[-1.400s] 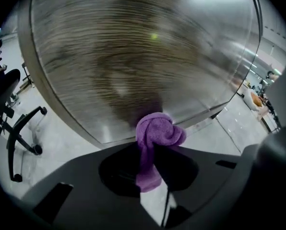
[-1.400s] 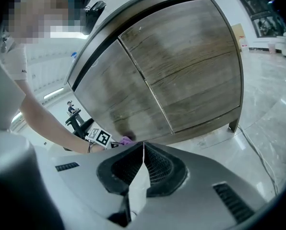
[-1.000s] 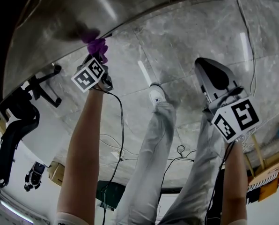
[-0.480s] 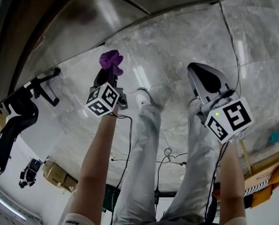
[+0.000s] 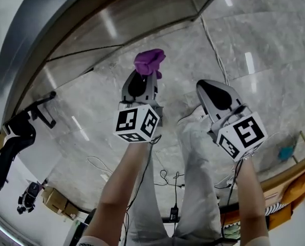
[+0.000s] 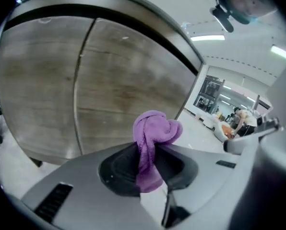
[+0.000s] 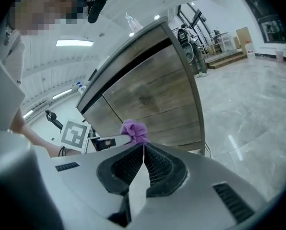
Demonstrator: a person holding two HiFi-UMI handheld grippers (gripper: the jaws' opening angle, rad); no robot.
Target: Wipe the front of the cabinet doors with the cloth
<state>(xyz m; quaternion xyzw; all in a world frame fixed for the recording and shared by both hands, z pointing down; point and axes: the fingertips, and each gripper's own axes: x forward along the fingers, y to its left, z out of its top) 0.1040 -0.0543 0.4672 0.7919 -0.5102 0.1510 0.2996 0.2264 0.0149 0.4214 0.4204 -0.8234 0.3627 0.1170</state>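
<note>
At upper centre of the head view, the left gripper [image 5: 141, 78], on an outstretched forearm, is clamping the bunched purple cloth [image 5: 149, 61] near the wooden cabinet doors' [image 5: 116, 22] lower edge, with open marble floor [image 5: 255, 29] spreading rightward, while the right gripper [image 5: 210, 87] is hovering alongside, jaws pressed together on nothing.

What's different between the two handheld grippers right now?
The left gripper's jaws are clamped on a purple cloth; the right gripper's jaws are shut on nothing. The left gripper reaches further toward the cabinet doors than the right gripper. Both share the same grey design.
</note>
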